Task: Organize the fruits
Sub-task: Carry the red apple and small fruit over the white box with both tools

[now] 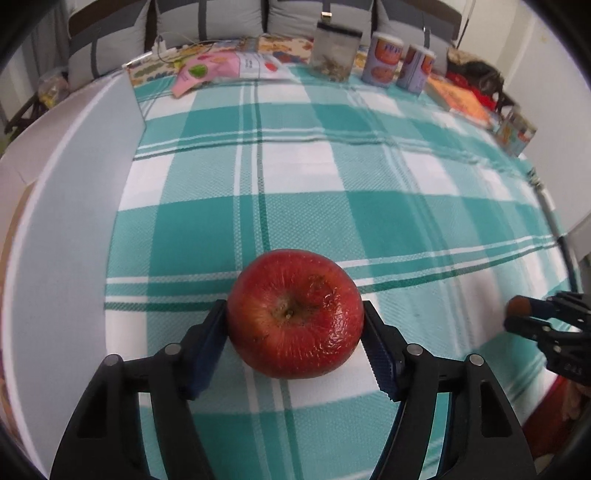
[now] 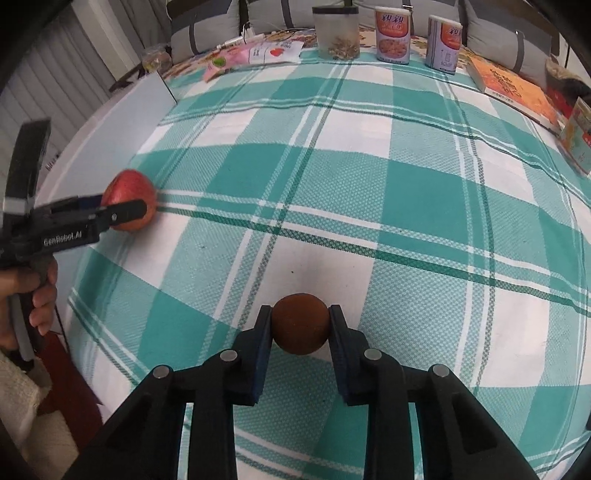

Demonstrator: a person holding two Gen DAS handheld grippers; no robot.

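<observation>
Two fruits sit in my grippers over the teal checked tablecloth (image 1: 332,177). My left gripper (image 1: 295,325) has both pads pressed against the sides of a wrinkled red apple (image 1: 295,314). My right gripper (image 2: 301,325) is clenched on a small brown round fruit (image 2: 301,323). Beyond them, cans (image 2: 393,33) and a clear jar (image 2: 336,31) stand along the far edge.

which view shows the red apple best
The left wrist view: the red apple fills the near centre, stem end up, wrinkled skin sharp, between the left gripper pads. The right wrist view shows it small at the left edge, partly hidden by a finger.
</observation>
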